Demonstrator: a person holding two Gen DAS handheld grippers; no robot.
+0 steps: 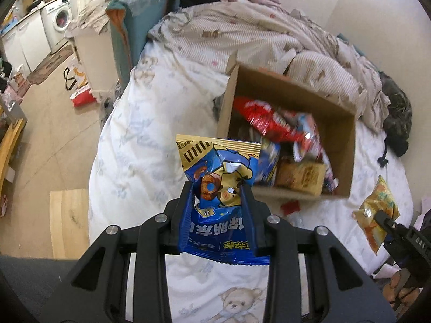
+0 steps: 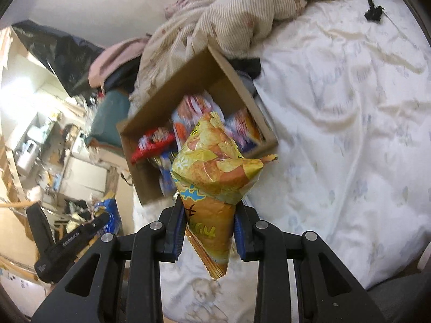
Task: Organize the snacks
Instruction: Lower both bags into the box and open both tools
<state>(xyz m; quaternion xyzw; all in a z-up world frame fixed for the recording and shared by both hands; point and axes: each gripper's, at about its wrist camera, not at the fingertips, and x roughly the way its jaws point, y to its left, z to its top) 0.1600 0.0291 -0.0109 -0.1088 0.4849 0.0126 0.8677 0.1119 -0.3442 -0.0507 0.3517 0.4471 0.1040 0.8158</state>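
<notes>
The room is a cluttered living space with a pale tiled floor [image 1: 51, 134], plain light walls and, far off in the left wrist view, a row of white cabinets with a front-loading washing machine [image 1: 60, 20] built in under a counter. Most of both views is taken up by a bed [image 1: 140, 140] covered in a white sheet printed with faint blue flowers and teddy bears, its surface rumpled into soft folds. A striped beige quilt [image 1: 242, 35] lies bunched at the far end of the bed, with pink and dark clothing heaped beyond it and a teal cushion [image 1: 134, 27] standing at the bed's edge. On the sheet, close against the quilt, sits an open cardboard box [image 1: 342, 145] holding a jumble of snack packets, a red one on top. Above the sheet near the box, the left gripper [image 1: 218, 188] has its jaws drawn narrow, pinching a blue snack bag [image 1: 223, 172] with a cartoon bear and a doughnut on it, the bag sticking up past the fingertips. The right gripper [image 2: 208, 204] is likewise clamped narrow on a yellow-orange chip bag [image 2: 212, 161], which is crumpled at the waist where the pads squeeze it.
</notes>
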